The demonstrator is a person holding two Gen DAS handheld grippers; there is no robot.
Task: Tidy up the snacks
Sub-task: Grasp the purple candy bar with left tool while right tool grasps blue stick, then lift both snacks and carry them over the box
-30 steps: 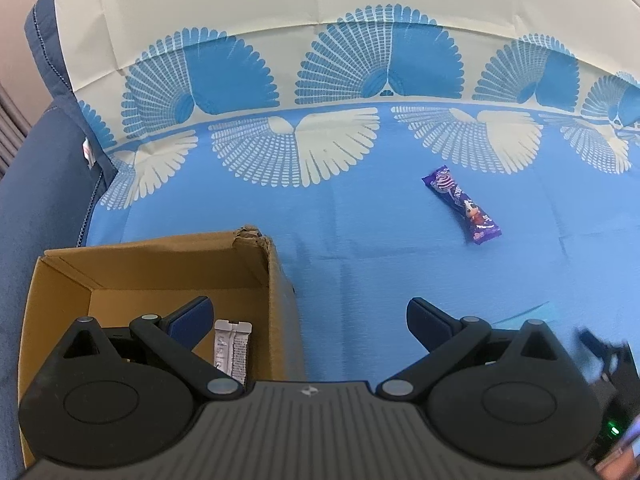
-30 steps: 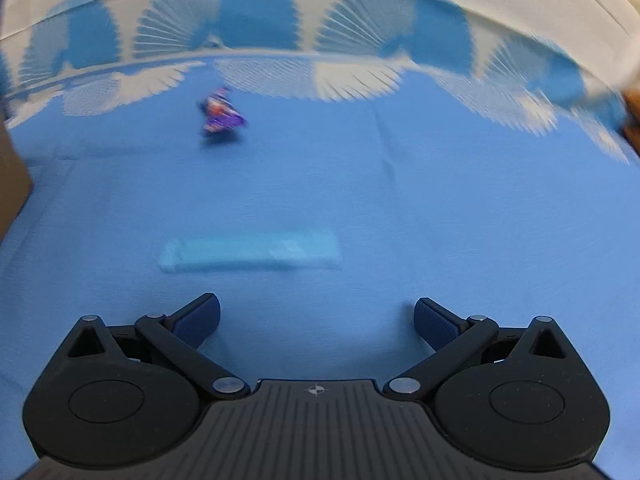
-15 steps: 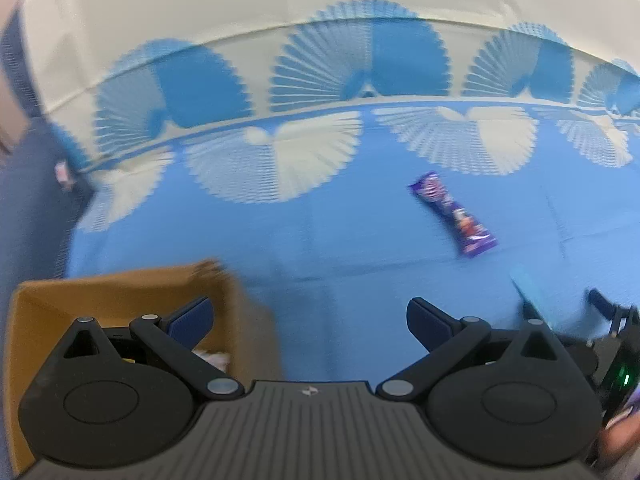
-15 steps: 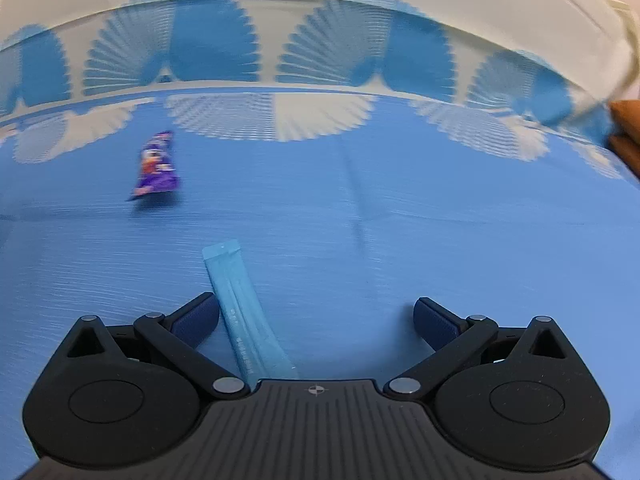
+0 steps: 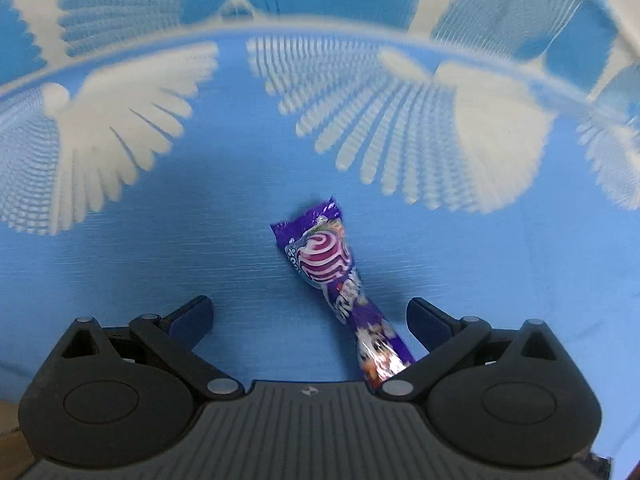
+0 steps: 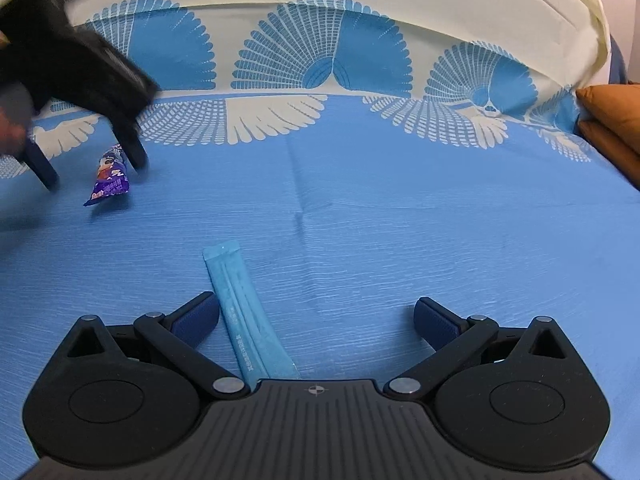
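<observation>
A purple candy wrapper [image 5: 340, 280] lies on the blue patterned cloth [image 5: 160, 260], running between my open left gripper [image 5: 310, 316] fingers, closer to the right finger. It also shows in the right wrist view [image 6: 110, 178], with the left gripper [image 6: 90, 164] straddling it from above. A light blue stick packet [image 6: 248, 316] lies on the cloth between my open right gripper [image 6: 316, 318] fingers, close to the left finger [image 6: 196, 316]. Neither gripper holds anything.
The cloth [image 6: 400, 220] has white and blue fan patterns along its far side. An orange-brown cushion [image 6: 612, 120] sits at the far right edge. A sliver of cardboard [image 5: 12, 452] shows at the bottom left of the left wrist view.
My left gripper moved right and forward from the cardboard box to over the purple candy. My right gripper turned and closed in on the blue stick packet, which now lies lengthwise between its fingers.
</observation>
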